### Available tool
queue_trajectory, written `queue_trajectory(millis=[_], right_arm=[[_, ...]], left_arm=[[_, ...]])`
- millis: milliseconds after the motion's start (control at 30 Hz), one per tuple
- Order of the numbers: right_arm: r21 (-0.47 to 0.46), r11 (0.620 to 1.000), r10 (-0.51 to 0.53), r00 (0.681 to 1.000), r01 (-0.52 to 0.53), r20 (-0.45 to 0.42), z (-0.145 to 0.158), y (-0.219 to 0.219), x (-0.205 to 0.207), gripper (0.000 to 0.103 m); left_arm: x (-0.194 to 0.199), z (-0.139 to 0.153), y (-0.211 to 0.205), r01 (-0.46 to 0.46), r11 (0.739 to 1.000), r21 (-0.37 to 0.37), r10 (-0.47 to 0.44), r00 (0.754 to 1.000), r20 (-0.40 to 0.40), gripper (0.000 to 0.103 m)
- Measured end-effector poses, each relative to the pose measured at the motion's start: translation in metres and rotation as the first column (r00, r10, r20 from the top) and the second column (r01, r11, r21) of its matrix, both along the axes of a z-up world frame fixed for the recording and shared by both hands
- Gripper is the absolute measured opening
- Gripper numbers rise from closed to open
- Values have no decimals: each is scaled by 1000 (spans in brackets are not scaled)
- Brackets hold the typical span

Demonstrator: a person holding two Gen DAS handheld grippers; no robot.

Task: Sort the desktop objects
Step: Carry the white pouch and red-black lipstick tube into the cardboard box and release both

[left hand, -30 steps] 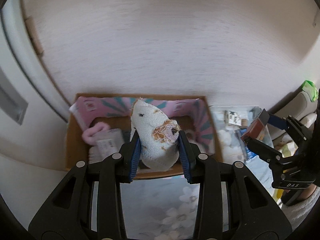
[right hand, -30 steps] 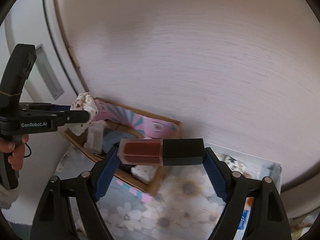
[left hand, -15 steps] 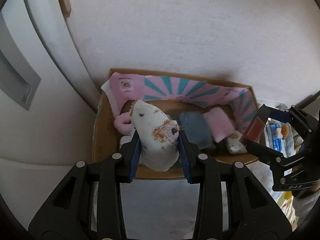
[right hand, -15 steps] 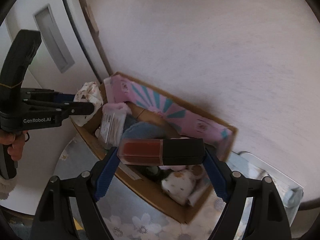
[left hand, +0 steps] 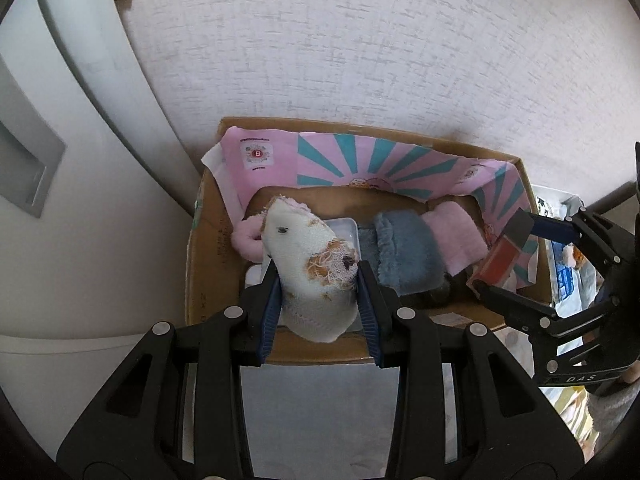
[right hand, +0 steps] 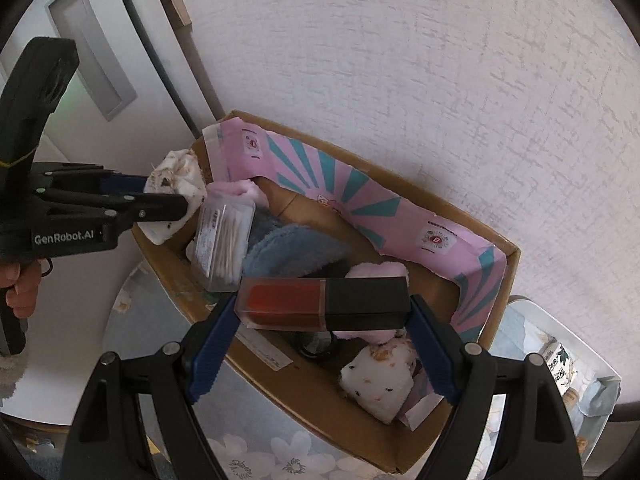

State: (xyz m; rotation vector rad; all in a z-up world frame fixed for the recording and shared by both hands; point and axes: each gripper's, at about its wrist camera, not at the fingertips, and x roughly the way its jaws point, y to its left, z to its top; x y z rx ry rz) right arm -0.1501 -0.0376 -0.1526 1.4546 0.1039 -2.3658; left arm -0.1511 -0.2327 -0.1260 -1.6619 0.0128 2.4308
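Lipstick tube, stiff and slick, sat pinched end to end in the right gripper at frame centre; left gripper squeezed a soft cloth pouch above the cardboard box.

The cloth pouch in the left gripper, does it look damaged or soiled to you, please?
Yes. The white cloth pouch pinched in the left gripper has a frayed, torn patch with orange-brown staining and a dark spot near its right edge. The lip gloss tube in the right gripper looks intact.
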Motion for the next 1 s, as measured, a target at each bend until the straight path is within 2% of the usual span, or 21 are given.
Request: queue_trajectory(millis=[433,467,533,567,600,667,1000], right_arm=[[28,999,-20,1000,20,8,-1,-5,-4,80],[30,999,-26,1000,26,16,-1,-5,-5,81],[34,999,-28,999,27,26,-2,-4,-5,81],[36,999,-28,1000,27,12,0,-2,-2,85],[38,999,-30,1000,30,-10,2,-1,0,94],[24,999,-37,999,38,-32,6,2,3,102],[-38,996,-83,993,80,-85,32,14,18,102]], left_arm=[[1,-2,8,34,999,-16,-34,999,-2,33],[2,-1,8,30,999,-19,-30,1000,-8,36],[1,-2,9,12,999,-42,-12,1000,5,54],[0,-3,10,4,998,-61,-3,1000,14,91],[1,-2,10,3,998,-69,-3,1000,6,101],[3,1,11,2,997,-81,-6,999,-48,103],[7,18,11,2,1000,-26,-4,998,-60,103]])
